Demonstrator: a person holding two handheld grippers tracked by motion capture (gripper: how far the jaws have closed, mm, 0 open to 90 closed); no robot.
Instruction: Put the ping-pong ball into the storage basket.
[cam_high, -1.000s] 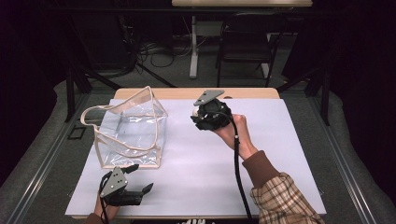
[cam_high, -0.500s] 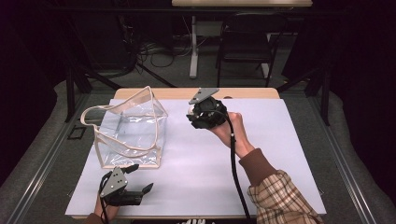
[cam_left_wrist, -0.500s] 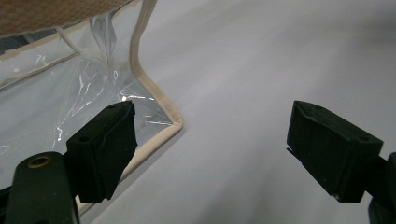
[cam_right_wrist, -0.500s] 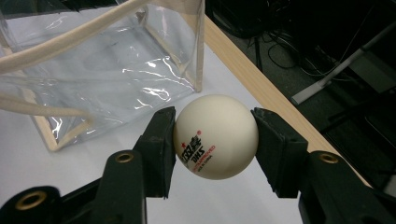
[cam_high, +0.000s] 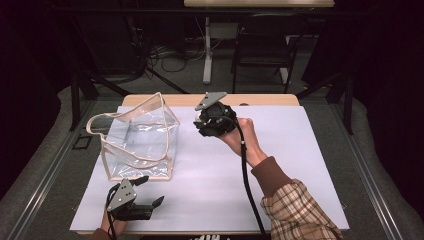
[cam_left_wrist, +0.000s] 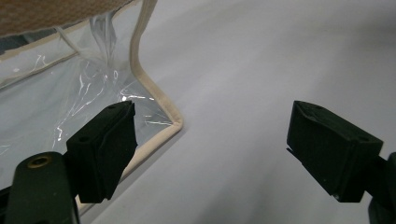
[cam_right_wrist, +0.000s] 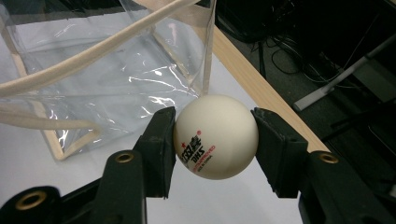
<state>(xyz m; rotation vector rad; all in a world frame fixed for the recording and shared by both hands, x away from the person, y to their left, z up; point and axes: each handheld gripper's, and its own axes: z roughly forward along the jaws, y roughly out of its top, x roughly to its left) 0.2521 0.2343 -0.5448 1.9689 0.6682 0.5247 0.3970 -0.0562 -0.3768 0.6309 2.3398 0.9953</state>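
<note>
With the ball (cam_right_wrist: 216, 136) pinched only at its sides by the right gripper (cam_right_wrist: 215, 140), it could be squeezed out short of the pouch (cam_right_wrist: 93, 70) ahead; left gripper (cam_left_wrist: 210, 144) held open, empty.

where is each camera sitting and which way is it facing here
High view: above the near table edge, looking forward and down; both forearms, left gripper, right gripper.
Left gripper view: along open jaws, facing the clear bag.
Right gripper view: along jaws clamping a white ball.
Shared: the bag appears in all three.
</note>
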